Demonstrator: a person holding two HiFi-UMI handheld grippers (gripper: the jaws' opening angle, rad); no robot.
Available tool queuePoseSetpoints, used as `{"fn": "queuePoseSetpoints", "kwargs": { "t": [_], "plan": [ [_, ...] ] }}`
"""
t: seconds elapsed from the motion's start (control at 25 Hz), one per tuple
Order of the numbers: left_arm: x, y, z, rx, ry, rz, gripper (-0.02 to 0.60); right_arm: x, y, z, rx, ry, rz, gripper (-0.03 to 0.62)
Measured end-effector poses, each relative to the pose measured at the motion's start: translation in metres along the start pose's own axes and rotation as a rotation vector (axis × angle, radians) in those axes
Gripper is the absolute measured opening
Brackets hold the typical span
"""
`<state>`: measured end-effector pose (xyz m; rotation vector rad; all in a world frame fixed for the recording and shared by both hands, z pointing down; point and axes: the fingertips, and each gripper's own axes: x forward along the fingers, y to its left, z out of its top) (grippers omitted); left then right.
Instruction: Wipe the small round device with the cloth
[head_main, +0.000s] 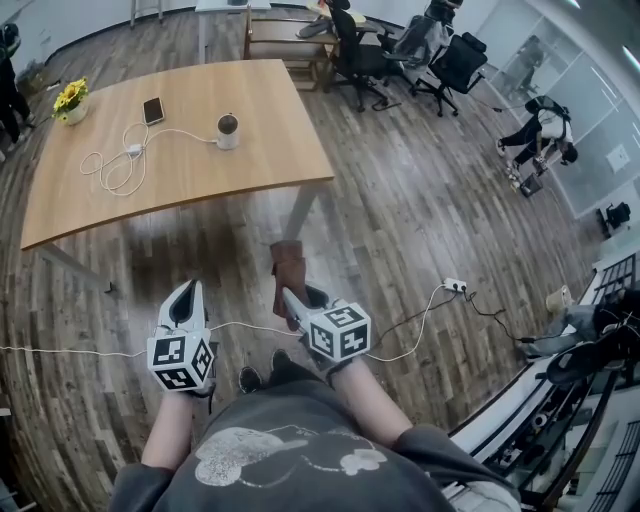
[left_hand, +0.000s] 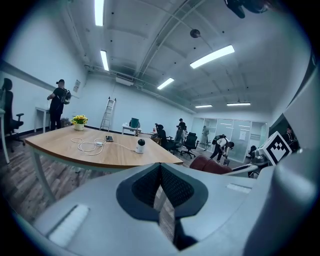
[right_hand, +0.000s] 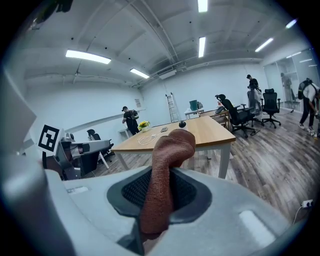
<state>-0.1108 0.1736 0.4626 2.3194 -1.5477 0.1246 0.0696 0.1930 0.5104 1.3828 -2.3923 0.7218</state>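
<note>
The small round device stands upright on the wooden table, toward its far right part. It has a white body and a dark upper part; it may be a small camera, though it is too small here to be sure. A white cable runs left from it into a loose coil. A phone lies farther left, and a pot of yellow flowers sits by the table's left end.

The person stands on the wooden floor, well apart from the table's near edge, with both tools held low and near the body. The right gripper pinches the cloth, a rust-brown strip whose free end rises past the jaws and folds over at the top. The left gripper has its jaws pressed together with nothing between them.

The step in hand looks like the approach: the cloth is held, but no wiping has begun. The next move calls for closing in on the table and bringing the cloth's free end down onto the device, not the jaw tips. The device looks light and is tethered by its cable, so a sideways rub could slide or tip it. The left gripper would probably have to spread and steady the base first.
</note>
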Motion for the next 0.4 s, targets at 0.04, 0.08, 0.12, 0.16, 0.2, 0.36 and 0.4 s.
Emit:
{"fn": "queuePoseSetpoints", "kwargs": {
  "t": [0.04, 0.08, 0.12, 0.16, 0.2, 0.36, 0.4],
  "plan": [
    [0.0, -0.001, 0.001, -0.001, -0.004, 0.005, 0.018, 0.0, -0.002, 0.001, 0.0, -0.001, 0.003, 0.077],
    [0.001, -0.002, 0.002, -0.001, -0.007, 0.01, 0.018, 0.001, -0.005, 0.002, 0.0, 0.0, 0.007, 0.077],
    [0.001, -0.003, 0.003, -0.001, -0.009, 0.015, 0.018, 0.002, -0.007, 0.002, 0.0, 0.001, 0.012, 0.077],
    [0.002, -0.004, 0.003, -0.001, -0.01, 0.019, 0.018, 0.004, -0.009, 0.003, -0.002, 0.001, 0.016, 0.077],
    [0.002, -0.005, 0.004, -0.001, -0.01, 0.022, 0.018, 0.006, -0.011, 0.005, -0.007, 0.001, 0.019, 0.077],
    [0.002, -0.008, 0.001, 0.005, -0.005, 0.033, 0.018, 0.009, -0.017, 0.013, -0.028, -0.007, 0.026, 0.077],
    [0.002, -0.009, 0.0, 0.007, -0.003, 0.037, 0.018, 0.009, -0.019, 0.015, -0.031, -0.009, 0.028, 0.077]
  ]
}}
